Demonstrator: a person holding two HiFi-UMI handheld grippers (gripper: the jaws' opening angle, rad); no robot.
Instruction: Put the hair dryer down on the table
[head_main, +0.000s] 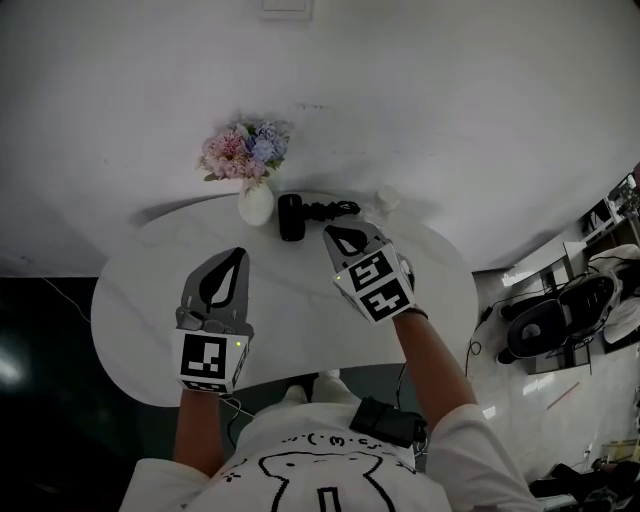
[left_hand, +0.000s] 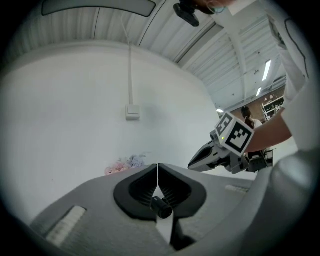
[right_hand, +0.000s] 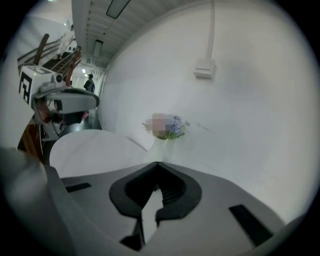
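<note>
White plaster wall (head_main: 420, 90) backs one smooth, rounded white table (head_main: 140, 290); a dark floor lies to its left.

Two grey plastic tongs hover over the near half of the table. The left gripper (left_hand: 158, 170) is clenched, its ribbed black pads meeting tip to tip with nothing between them.

At the table's far edge stands one glossy white bulbous vase (head_main: 255, 203) of pink and lilac flowers (head_main: 245, 150). Just right of it lies the single matte black hair dryer (head_main: 291, 217), resting on the tabletop. Its stubby barrel runs from the wall toward the person, and its black cord (head_main: 332, 209) curls off to the right. Which end is the nozzle I cannot tell.

The right gripper (right_hand: 158, 165), near the dryer but apart from it, is likewise clamped on nothing. Beyond it sits one small white object (head_main: 385, 199), too blurred to name.
</note>
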